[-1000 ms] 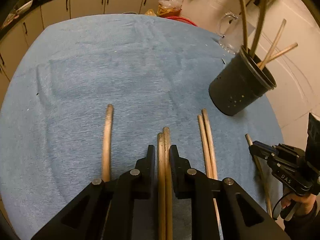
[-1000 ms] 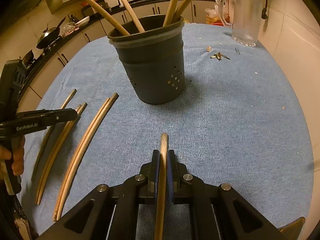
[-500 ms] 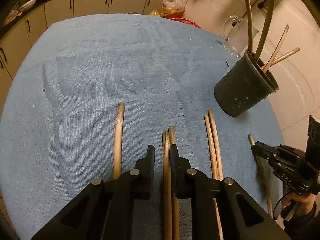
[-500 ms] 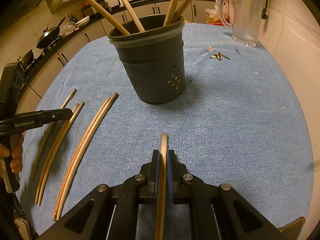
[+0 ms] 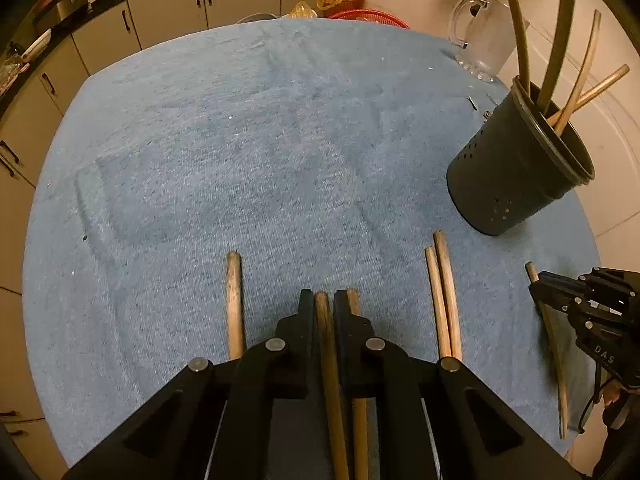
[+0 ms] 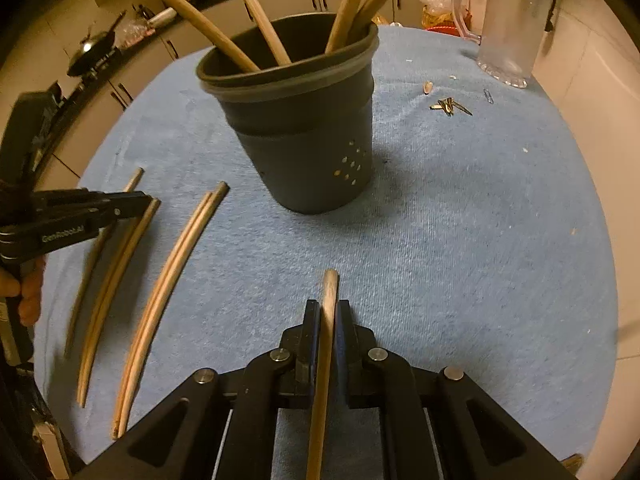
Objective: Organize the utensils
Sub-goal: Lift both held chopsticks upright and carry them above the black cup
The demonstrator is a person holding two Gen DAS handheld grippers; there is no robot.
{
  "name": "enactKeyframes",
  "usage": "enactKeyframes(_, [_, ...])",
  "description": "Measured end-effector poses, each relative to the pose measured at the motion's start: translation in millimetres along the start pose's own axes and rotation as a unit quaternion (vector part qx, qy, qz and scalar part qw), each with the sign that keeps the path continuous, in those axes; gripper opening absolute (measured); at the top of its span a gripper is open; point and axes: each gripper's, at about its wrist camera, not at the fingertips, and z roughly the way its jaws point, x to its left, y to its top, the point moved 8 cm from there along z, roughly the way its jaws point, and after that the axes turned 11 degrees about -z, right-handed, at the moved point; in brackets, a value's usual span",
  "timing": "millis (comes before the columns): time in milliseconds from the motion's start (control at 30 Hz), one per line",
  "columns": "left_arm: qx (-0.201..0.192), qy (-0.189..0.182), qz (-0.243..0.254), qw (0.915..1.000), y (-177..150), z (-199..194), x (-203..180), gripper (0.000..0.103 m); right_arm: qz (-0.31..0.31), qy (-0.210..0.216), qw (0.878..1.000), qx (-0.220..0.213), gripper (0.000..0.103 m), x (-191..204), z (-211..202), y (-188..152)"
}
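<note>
A dark perforated utensil holder (image 6: 298, 128) stands on the blue towel (image 6: 460, 220) with several wooden chopsticks in it; it also shows in the left wrist view (image 5: 516, 176). My left gripper (image 5: 320, 300) is shut on one chopstick (image 5: 326, 344), with its partner chopstick (image 5: 358, 420) lying just right of the right finger. My right gripper (image 6: 329, 308) is shut on a single chopstick (image 6: 326, 340). A single chopstick (image 5: 234, 304) and a pair (image 5: 444, 300) lie on the towel beside my left gripper. The same loose sticks (image 6: 168, 288) show at left in the right wrist view.
A glass pitcher (image 6: 506, 36) stands at the back right of the table. Small metal clips (image 6: 450, 105) lie near it. Kitchen cabinets (image 5: 168, 8) run behind the table. The table's round edge drops off on all sides.
My left gripper has drawn back along the chopstick pair and now grips only the left one, near its tip. The right gripper has tilted up slightly toward the holder, still holding its chopstick.
</note>
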Motion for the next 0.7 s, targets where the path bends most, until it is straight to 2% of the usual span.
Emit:
enactKeyframes(233, [-0.003, -0.018, -0.024, 0.9995, 14.6, 6.5, -3.0, 0.007, -0.018, -0.018, 1.0, 0.01, 0.01, 2.4, 8.4, 17.5])
enactKeyframes(367, [-0.015, -0.051, -0.046, 0.9975, 13.7, -1.5, -3.0, 0.007, -0.029, -0.032, 0.999, -0.01, 0.008, 5.8, 4.9, 19.7])
enactKeyframes(500, [-0.045, -0.064, -0.039, 0.9962, 11.2, -30.9, -7.6, 0.007, -0.035, -0.013, 0.998, -0.053, 0.008, 12.1, -21.2, 20.9])
enactKeyframes(700, [-0.117, -0.086, -0.027, 0.989, 11.4, -104.9, -23.1, 0.007, -0.049, -0.006, 0.991, -0.122, 0.008, 23.7, -86.3, 27.0])
